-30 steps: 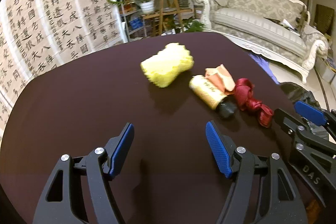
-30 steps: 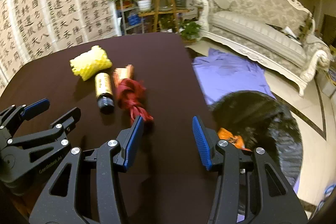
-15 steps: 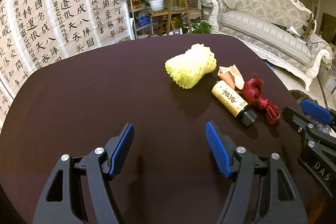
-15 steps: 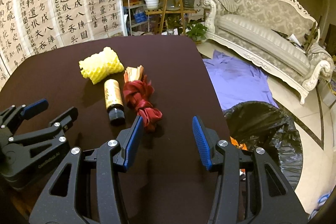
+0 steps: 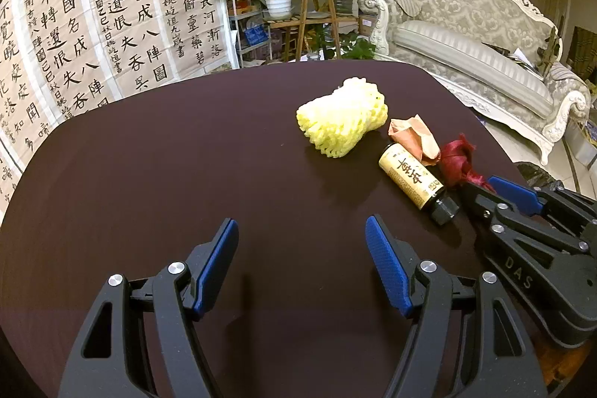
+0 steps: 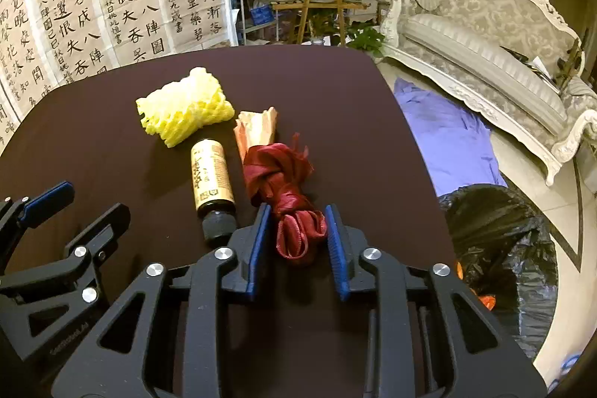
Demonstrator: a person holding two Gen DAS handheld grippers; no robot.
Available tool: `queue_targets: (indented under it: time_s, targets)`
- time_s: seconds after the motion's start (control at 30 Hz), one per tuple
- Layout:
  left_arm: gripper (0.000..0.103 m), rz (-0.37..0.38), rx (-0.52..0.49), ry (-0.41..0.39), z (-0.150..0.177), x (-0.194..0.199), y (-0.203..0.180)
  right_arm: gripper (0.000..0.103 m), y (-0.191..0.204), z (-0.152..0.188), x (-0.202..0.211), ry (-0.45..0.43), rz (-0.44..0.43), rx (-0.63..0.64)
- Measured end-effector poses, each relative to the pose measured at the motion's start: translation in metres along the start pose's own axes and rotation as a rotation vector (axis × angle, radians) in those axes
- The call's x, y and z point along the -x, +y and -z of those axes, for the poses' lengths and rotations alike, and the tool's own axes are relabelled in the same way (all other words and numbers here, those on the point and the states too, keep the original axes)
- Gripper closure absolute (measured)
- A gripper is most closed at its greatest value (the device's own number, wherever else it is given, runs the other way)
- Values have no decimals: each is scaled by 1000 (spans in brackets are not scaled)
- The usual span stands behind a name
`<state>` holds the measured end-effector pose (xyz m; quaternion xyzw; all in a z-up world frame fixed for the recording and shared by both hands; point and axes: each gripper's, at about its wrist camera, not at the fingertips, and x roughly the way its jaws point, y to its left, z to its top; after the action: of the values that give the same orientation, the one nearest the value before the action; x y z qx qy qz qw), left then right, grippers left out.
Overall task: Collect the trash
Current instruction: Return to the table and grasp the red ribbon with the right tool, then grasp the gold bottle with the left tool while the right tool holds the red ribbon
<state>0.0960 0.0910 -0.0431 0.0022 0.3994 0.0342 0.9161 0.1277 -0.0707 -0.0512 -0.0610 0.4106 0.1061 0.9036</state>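
Right gripper (image 6: 296,241), fingers part-closed, straddles the red ribbon (image 6: 283,189) near the tabletop's right edge, its long axis running between them. Left gripper (image 5: 300,263) spread, empty.

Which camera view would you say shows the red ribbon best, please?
The right wrist view: the red ribbon lies whole, its near end between the right tool's blue pads. In the left wrist view it sits near the edge, partly hidden behind the bottle and that tool.
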Motion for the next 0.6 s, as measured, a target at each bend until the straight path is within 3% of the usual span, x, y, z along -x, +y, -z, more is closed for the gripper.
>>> queue_targets:
  time_s: [0.27,0.6]
  targets:
    - [34,29,-15,-3,-8,-1,-12,78,-27,10,6,-7,58,-49]
    - [34,70,-37,-29,-29,-2,-42,78,-40,14,7,-9,51,-79]
